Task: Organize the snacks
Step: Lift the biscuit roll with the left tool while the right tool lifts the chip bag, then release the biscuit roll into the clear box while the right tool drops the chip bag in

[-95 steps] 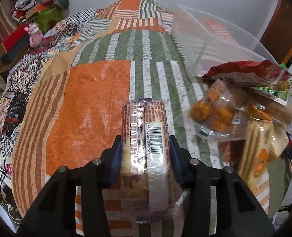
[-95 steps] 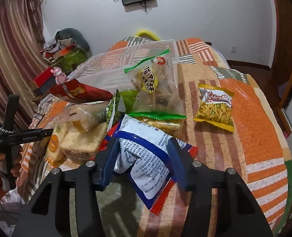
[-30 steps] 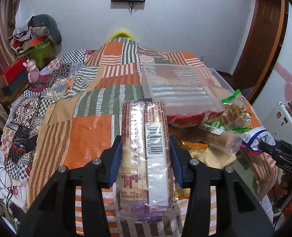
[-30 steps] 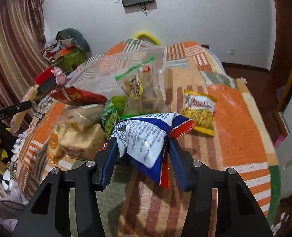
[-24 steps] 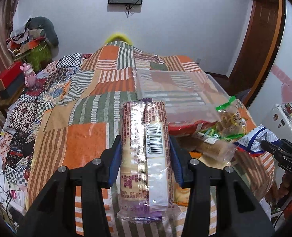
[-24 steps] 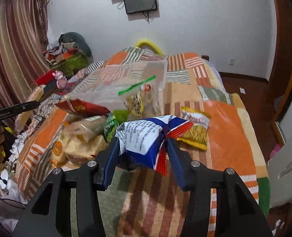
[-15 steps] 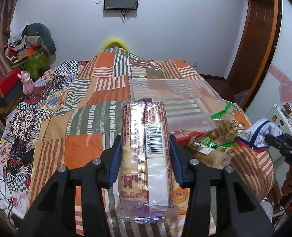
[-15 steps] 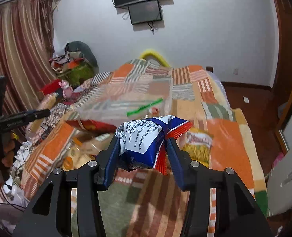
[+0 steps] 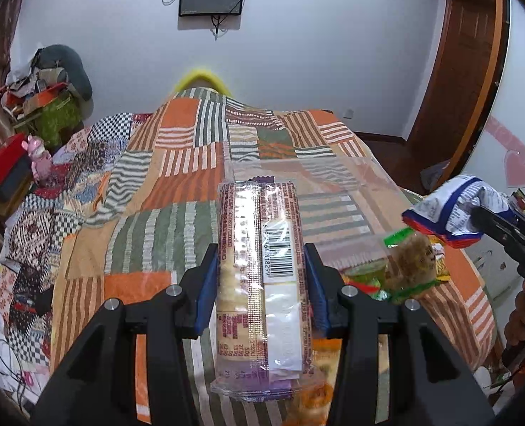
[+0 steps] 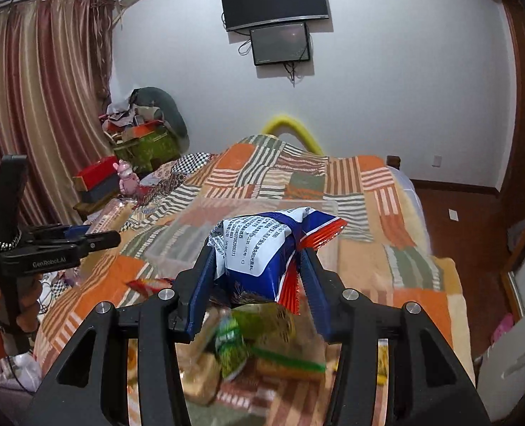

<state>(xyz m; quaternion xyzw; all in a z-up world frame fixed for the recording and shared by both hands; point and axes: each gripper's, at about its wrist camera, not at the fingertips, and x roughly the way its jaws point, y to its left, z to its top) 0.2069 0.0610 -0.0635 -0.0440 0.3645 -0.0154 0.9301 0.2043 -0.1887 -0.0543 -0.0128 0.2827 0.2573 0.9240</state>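
Note:
My left gripper is shut on a long clear biscuit pack with purple print and a barcode, held lengthwise above the bed. My right gripper is shut on a blue, white and red snack bag, lifted over the snack pile; that bag shows at the right of the left wrist view. A clear plastic bin lies on the patchwork quilt just beyond both packs. Below the right gripper lie a green pouch and bread packets, blurred.
The patchwork quilt covers the bed, with bare cloth to the left. A red box and pink toy stand at the left bedside near the curtain. Screens hang on the far wall. A wooden door is on the right.
Both grippers have risen and drawn back with their packs. The views now show more wall and screens, and the snack pile has slid lower in the right wrist view.

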